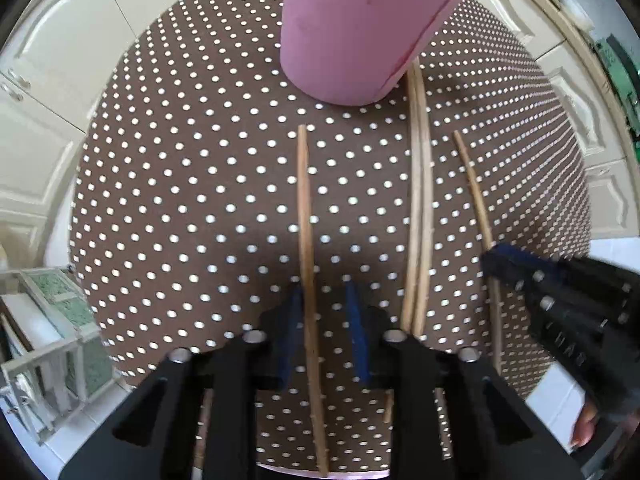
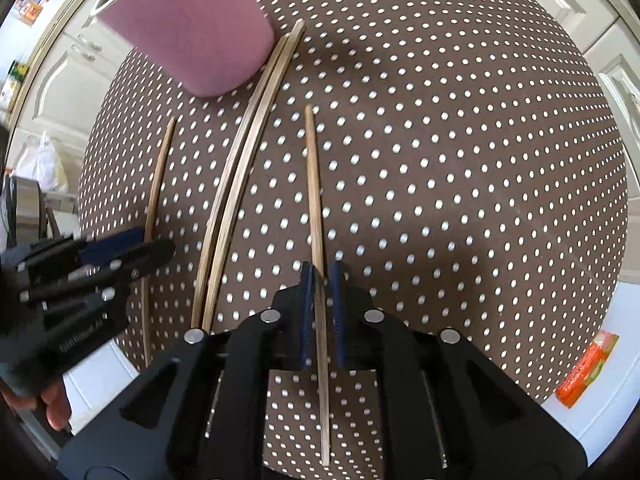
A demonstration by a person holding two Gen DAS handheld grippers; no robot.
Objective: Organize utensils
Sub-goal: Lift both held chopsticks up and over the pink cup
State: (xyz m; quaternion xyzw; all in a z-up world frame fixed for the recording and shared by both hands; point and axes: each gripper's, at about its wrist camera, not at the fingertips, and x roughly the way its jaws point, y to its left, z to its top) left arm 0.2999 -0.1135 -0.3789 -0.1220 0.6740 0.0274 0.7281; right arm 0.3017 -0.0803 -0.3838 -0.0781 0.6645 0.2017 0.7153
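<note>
Ideally, with the left gripper (image 1: 326, 320) slightly open astride one thin wooden chopstick (image 1: 304, 200) and the right gripper (image 2: 322, 312) likewise astride a second wooden chopstick (image 2: 314, 180), both flat on the brown polka-dot tablecloth (image 1: 180, 200), pinch each squarely before lifting toward the pink cylindrical cup (image 1: 352, 32).

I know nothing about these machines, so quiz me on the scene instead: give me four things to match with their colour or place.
Things:
1. cup
2. tablecloth
3. packet
4. paired chopsticks

Descriptions:
A. orange, off the cloth's edge
B. wooden, side by side beside the cup
C. pink
D. brown with white dots

Pairs: 1-C, 2-D, 3-A, 4-B
</note>
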